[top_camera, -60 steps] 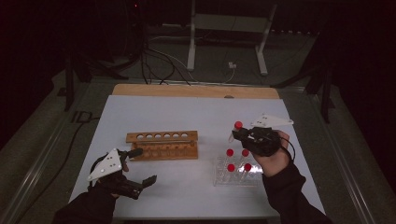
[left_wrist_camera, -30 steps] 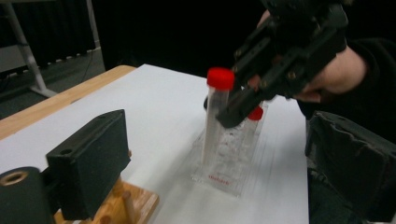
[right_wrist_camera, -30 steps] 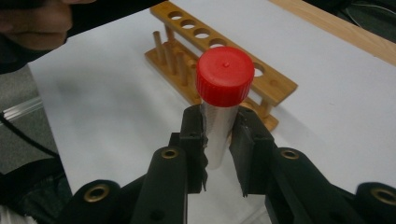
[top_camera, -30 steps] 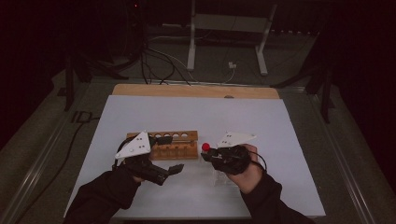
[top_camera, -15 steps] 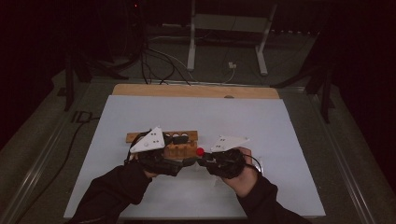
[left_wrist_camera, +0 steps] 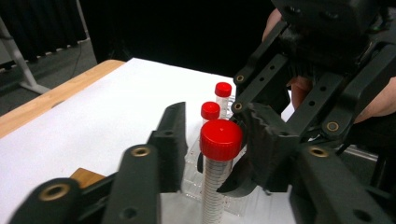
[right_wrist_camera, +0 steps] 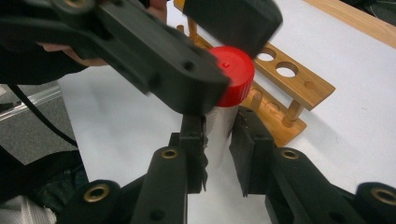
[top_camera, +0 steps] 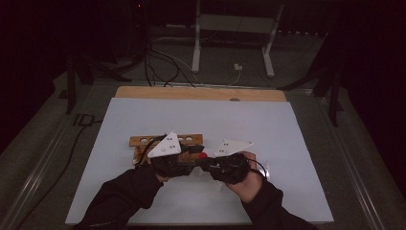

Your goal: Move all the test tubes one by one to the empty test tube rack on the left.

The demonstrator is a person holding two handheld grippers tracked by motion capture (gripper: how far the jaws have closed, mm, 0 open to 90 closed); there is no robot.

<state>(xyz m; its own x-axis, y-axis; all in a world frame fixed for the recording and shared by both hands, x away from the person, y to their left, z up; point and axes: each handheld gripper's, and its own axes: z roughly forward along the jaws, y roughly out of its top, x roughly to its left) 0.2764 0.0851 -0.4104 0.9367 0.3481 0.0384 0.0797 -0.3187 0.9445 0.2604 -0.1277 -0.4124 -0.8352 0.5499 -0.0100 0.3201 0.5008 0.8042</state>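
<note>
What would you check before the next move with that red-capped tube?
1. Right gripper clamped on tube: ok.
2. Left gripper around the red cap, jaws just closing: ok.
3. Left pads firmly pressing the cap: cannot tell.
4. Tube upright: ok.
5. Wooden rack holes free nearby: ok.
6. Clear rack with other tubes out of the way: ok.

Wooden rack (top_camera: 143,141), clear tube stand (left_wrist_camera: 243,205), perhaps acrylic.
</note>
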